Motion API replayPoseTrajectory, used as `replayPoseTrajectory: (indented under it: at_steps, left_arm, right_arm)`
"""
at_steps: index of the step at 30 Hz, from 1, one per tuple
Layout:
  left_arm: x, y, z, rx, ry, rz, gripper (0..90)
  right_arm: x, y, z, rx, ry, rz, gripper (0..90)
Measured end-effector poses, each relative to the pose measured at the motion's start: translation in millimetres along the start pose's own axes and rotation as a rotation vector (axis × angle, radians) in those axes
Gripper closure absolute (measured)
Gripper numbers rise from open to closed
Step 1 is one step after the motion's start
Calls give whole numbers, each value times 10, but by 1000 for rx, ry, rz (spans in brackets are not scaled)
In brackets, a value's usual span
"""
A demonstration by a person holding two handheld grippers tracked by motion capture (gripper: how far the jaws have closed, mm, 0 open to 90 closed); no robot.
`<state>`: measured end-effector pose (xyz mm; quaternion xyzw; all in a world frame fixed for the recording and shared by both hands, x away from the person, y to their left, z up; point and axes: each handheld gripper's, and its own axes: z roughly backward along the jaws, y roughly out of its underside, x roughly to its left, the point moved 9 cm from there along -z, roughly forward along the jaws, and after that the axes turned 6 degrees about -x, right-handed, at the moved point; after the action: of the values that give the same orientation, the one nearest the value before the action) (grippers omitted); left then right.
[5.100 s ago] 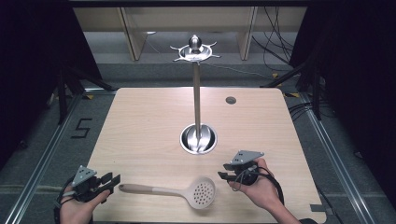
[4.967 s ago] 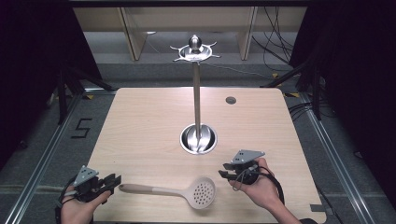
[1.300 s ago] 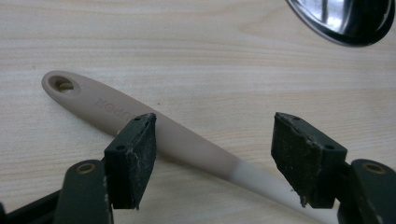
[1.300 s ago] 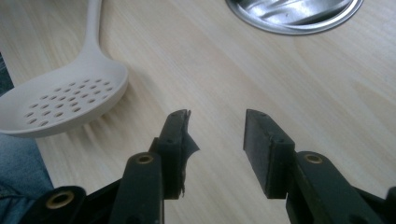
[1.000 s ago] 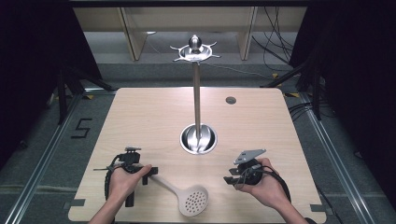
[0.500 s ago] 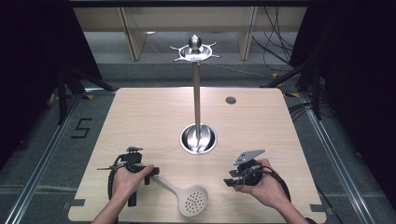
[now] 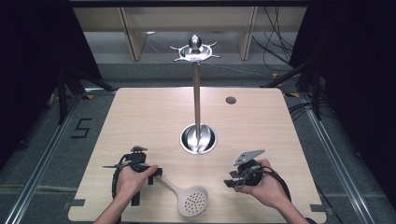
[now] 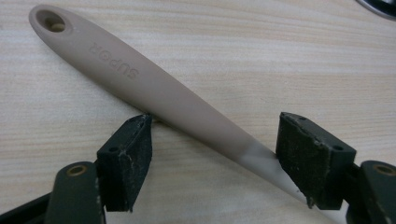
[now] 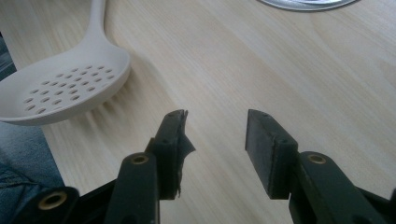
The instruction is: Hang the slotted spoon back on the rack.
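Near the front edge of the wooden table (image 7: 140, 112), the beige skimmer (image 7: 187, 198) lies flat, its perforated bowl toward the person and its handle running up and left into the left gripper (image 7: 152, 175). Seen from the left gripper view, the jaws straddle the skimmer's handle (image 8: 159, 95): they have just been opening, and they now stand wide, one pad (image 8: 133, 151) touching the handle's side and the other crossing its neck, with no squeeze evident. The grasp reads as released, so the skimmer rests on the table rather than being carried. The right gripper (image 7: 236, 179) hovers just above the board to the right, its jaws parted with nothing between them, the skimmer's bowl (image 9: 60, 95) off to its side. Behind both stands the metal rack (image 7: 197, 93), its top hooks bare. Judging by that, hanging the skimmer on a hook is probably the goal; so far it is only repositioned, and the firm grasp, lift and hanging all remain.
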<state>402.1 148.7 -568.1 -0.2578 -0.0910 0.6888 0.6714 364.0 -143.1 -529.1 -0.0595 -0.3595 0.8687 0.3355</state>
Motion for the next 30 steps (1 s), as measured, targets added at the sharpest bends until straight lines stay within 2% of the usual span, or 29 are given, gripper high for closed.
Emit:
replayPoseTrajectory:
  at_steps: [2, 4, 7, 8, 9, 12, 15, 16, 17, 18, 21, 23, 24, 25, 27, 28, 29, 30]
  left_arm:
    - [1, -12, -8, 11, 4, -18, 272]
    - [-2, -23, -16, 18, 1, -17, 282]
    - [-4, -44, -25, 46, 25, -18, 298]
    - [-6, -51, -25, 57, 38, -20, 344]
    - [-15, -60, -29, 64, 48, -15, 344]
    - [-24, -79, -23, 103, 68, -32, 412]
    - [-19, -87, 2, 159, 87, -98, 479]
    - [-16, -91, 10, 172, 81, -119, 494]
    - [-29, -104, 3, 166, 77, -129, 494]
    - [-26, -105, 11, 184, 88, -175, 508]
    - [-44, -123, 20, 198, 55, -257, 560]
    - [-41, -140, 37, 202, 26, -326, 637]
    - [-57, -152, 18, 176, 1, -316, 637]
    - [-48, -161, 23, 177, -4, -342, 655]
    - [-45, -167, 28, 179, -13, -349, 669]
    - [-43, -169, 27, 179, -11, -349, 670]
    - [-38, -166, 33, 185, -7, -346, 668]
    - [-38, -166, 33, 185, -7, -346, 662]
  right_arm:
    - [-3, 2, 14, 9, -5, 5, 582]
    - [1, 7, 17, 9, -11, 0, 582]
    - [0, 11, 13, 11, -10, 1, 582]
    - [5, 13, 14, 13, -15, -1, 582]
    - [5, 13, 14, 13, -15, -1, 582]
    - [7, 15, 11, 13, -17, -1, 582]
    - [9, 16, 11, 12, -21, -1, 582]
    - [8, 17, 12, 12, -22, 1, 582]
    - [8, 17, 12, 12, -22, 1, 582]
    - [9, 17, 12, 12, -24, -1, 582]
    - [12, 12, 2, 0, -26, -5, 581]
    - [8, 23, 16, 14, -25, 4, 579]
    - [8, 23, 16, 14, -25, 4, 579]
    - [10, 27, 16, 15, -27, 3, 579]
    - [5, 27, 16, 14, -26, 6, 578]
    - [36, 41, 27, 32, -26, -34, 577]
    - [7, 30, 18, 20, -22, -7, 576]
    - [7, 30, 18, 20, -22, -7, 576]
